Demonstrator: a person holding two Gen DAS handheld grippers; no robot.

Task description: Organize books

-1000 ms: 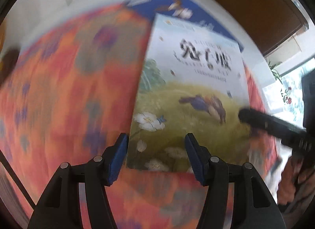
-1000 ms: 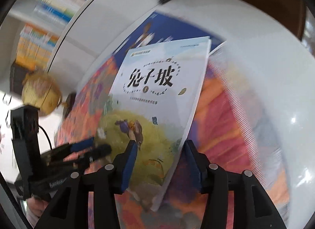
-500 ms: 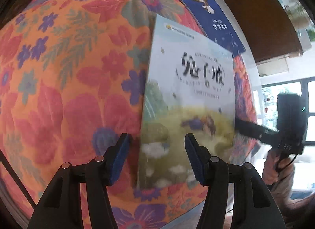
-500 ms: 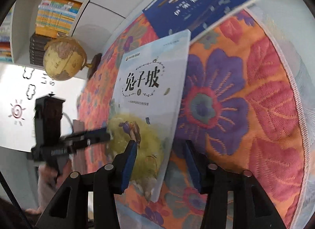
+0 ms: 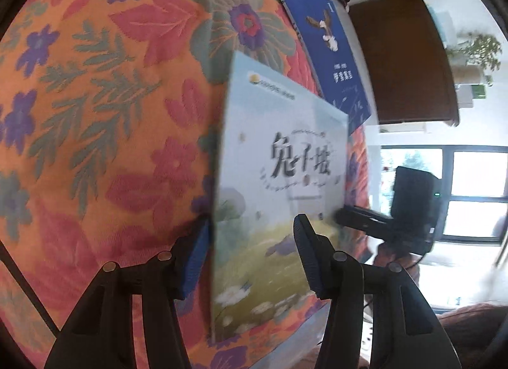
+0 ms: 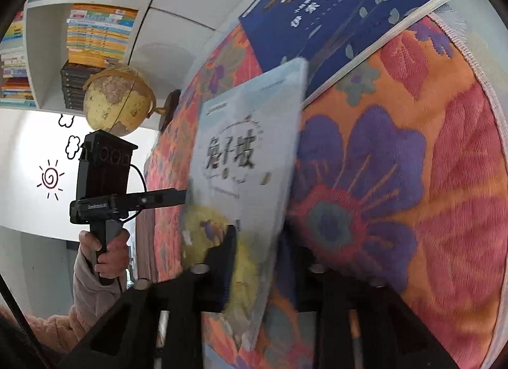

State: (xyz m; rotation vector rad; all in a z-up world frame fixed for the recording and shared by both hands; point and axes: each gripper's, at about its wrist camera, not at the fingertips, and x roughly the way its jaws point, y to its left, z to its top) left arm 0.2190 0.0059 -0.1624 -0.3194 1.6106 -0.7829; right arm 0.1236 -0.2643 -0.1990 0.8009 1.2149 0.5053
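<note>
Right wrist view, pale picture book (image 6: 250, 159) mid-frame, tilted up off the floral-clothed surface (image 6: 428, 178), right tongs (image 6: 254, 261) closing on its lower corner, left tongs (image 5: 250, 261) straddling its lower edge, closing but clear of it, blue book (image 6: 336, 10) flat at upper right, globe (image 6: 117, 102) at upper left.

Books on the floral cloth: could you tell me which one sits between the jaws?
The pale book titled with a meadow scene; the dark blue book lies flat farther back.

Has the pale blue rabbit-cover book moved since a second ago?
Yes. The pale blue rabbit-cover book has tipped up off the floral tablecloth, its top corner now overlapping the dark blue book in the right wrist view.
</note>
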